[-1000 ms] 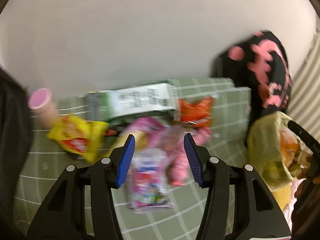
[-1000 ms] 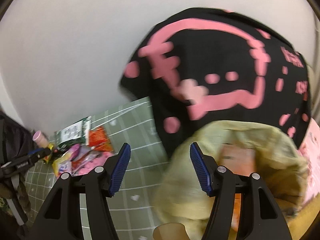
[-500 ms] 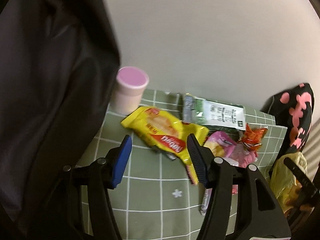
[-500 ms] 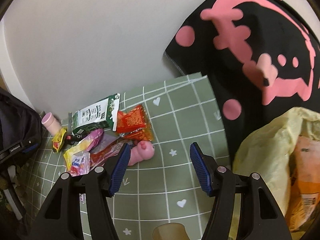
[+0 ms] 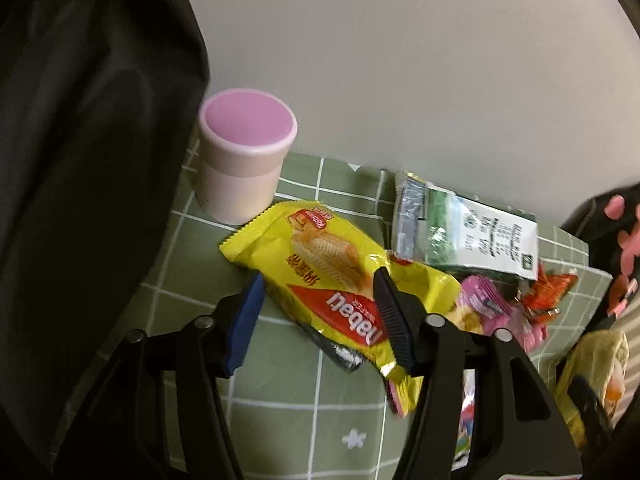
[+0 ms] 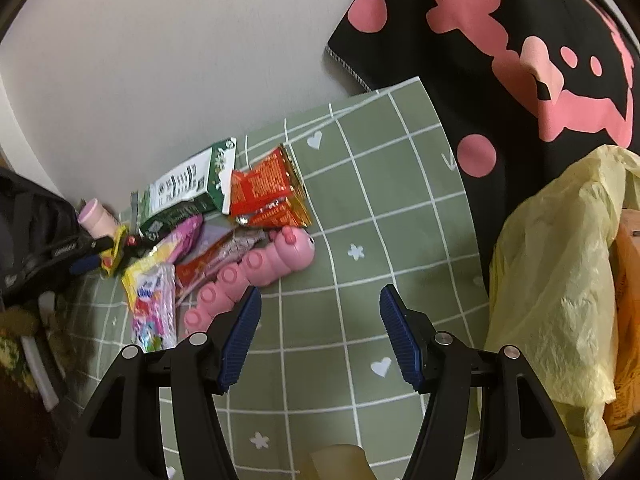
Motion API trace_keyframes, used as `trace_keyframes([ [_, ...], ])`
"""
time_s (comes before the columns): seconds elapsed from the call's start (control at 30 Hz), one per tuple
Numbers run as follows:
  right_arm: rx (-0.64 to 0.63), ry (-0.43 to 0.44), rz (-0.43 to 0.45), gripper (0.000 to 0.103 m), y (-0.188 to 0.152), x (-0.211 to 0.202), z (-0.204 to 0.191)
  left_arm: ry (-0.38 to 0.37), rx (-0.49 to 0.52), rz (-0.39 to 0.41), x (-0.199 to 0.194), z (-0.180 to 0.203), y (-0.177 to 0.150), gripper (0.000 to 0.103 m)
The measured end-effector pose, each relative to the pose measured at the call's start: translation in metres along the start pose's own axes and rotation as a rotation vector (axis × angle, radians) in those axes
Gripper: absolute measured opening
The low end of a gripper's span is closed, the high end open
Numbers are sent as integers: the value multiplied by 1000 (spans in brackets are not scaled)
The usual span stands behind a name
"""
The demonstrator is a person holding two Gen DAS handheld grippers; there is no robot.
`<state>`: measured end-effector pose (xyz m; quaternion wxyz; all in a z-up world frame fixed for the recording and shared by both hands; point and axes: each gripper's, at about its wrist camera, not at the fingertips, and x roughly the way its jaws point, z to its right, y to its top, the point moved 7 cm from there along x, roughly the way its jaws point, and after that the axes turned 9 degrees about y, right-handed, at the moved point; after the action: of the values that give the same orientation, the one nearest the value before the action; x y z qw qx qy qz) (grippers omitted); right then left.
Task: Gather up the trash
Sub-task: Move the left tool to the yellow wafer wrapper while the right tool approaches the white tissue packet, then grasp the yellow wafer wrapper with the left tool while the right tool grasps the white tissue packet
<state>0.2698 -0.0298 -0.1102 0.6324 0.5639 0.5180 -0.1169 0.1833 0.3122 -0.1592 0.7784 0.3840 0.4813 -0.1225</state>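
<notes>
Between the blue pads of the left gripper (image 5: 318,312) lies a yellow wafer pack (image 5: 340,280), flat on the green checked cloth (image 5: 280,408). The jaws stand about half open and are closing; the right pad sits over the pack's red band, but whether either pad presses on it cannot be told. Beyond the left pad a pink cup (image 5: 244,156) stands upright, its base just beside the pack's far corner. To the left of that gripper a dark bag (image 5: 88,160) fills the view. Ahead and to the right of the right pad lie a green-and-white pouch (image 5: 464,232), a pink wrapper (image 5: 484,304) and an orange wrapper (image 5: 548,292), crowded together.

The right gripper (image 6: 320,332) hangs over bare cloth with its jaws wide apart and nothing in them. Just beyond its left pad lies a pink caterpillar toy (image 6: 256,272), with the heap of wrappers farther off on that side. To the right of its right pad a yellow plastic bag (image 6: 560,280) stands open, something orange showing inside. A black cloth with pink print (image 6: 500,60) rises behind the bag.
</notes>
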Motion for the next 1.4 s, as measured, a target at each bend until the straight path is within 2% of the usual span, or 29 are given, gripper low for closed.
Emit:
trace_keyframes([
  [0.07, -11, 11, -6, 58, -1, -2, -3, 8, 2, -22, 8, 3, 0, 17],
  [0.13, -37, 8, -10, 58, -1, -2, -9, 15, 5, -19, 6, 4, 1, 8],
  [0.17, -48, 6, -12, 58, 0, -2, -11, 8, 7, -14, 3, 4, 0, 7],
  [0.3, -71, 14, -42, 58, -2, 8, -21, 1, 54, 6, -19, -1, -8, 6],
  [0.5, -119, 81, -51, 58, 3, 19, -55, 26, 133, 20, -48, -15, -33, 6],
  [0.73, -171, 198, -85, 58, -4, 45, -113, 64, 144, 18, -63, -35, -60, 6],
  [0.8, -207, 207, -100, 58, -5, 55, -128, 70, 146, 21, -65, -35, -63, 6],
  [0.97, -237, 218, -151, 49, -10, 85, -148, 69, 144, 23, -73, -46, -69, 6],
  [1.07, -239, 235, -190, 40, -18, 100, -153, 73, 148, 25, -76, -49, -73, 6],
  [1.13, -246, 240, -215, 25, -24, 106, -154, 72, 152, 27, -78, -49, -73, 6],
  [1.23, -233, 256, -214, 16, -27, 101, -151, 63, 164, 33, -80, -45, -74, 6],
  [1.4, -202, 272, -159, 15, -19, 73, -134, 37, 194, 41, -84, -32, -76, 6],
])
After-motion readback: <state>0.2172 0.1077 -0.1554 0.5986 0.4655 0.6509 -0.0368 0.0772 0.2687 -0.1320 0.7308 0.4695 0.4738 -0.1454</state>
